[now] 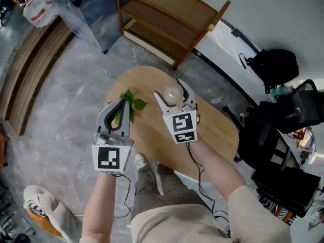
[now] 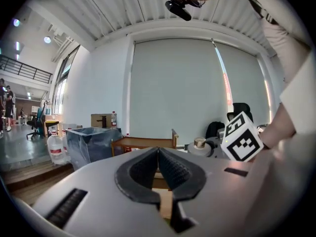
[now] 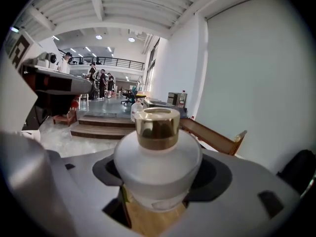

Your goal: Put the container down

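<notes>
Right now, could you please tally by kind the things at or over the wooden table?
Grippers: 2. The left gripper has its jaws together on nothing; the right gripper has its jaws closed on the container.
Containers: 1, frosted white with a gold neck.
Leafy sprigs: 1, the green sprig beside the left gripper.
Total: 4, all over the wooden table.

Left hand-held gripper (image 1: 123, 101) jaws together; right hand-held gripper (image 1: 173, 93) clamping container (image 3: 158, 157)
</notes>
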`<act>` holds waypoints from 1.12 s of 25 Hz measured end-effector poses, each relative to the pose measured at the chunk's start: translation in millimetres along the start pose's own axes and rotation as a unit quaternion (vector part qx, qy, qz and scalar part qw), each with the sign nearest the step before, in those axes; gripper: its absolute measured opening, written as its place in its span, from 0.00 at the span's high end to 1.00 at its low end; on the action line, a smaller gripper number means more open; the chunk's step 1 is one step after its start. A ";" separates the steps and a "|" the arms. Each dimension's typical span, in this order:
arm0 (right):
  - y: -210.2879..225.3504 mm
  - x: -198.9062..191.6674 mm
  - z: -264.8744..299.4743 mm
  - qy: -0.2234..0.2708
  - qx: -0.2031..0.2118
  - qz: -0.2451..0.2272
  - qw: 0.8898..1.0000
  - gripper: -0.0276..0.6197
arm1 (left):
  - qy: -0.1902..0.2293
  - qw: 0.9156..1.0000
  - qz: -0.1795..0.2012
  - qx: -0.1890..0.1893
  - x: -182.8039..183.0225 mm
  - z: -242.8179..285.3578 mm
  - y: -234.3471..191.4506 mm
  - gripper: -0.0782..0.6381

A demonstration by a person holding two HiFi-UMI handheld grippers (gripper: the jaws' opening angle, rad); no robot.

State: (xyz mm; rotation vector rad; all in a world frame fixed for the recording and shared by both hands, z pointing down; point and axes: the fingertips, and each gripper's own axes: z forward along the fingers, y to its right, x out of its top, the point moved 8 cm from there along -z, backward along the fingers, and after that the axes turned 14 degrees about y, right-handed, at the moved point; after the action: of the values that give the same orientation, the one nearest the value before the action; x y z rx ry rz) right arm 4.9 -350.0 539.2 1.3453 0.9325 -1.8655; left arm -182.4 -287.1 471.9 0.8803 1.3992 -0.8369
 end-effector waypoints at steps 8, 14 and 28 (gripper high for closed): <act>-13.1 -120.0 43.4 -0.028 -0.011 0.027 0.999 0.44 | -0.037 0.999 -0.011 -0.014 -109.3 27.4 0.6 0.88; -32.7 -206.4 64.0 -0.066 0.006 0.044 0.997 0.44 | -0.065 0.997 -0.028 -0.011 -177.9 30.7 9.3 0.88; -55.0 -322.5 85.8 -0.105 0.001 0.090 0.990 0.44 | -0.110 0.992 -0.064 -0.019 -249.7 26.3 34.4 0.88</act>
State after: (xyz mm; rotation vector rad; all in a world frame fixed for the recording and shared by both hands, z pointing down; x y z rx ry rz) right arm 1.8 -361.4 877.2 1.1652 0.6794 -1.8276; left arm -142.4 -301.2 721.7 0.6521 1.2822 -0.9708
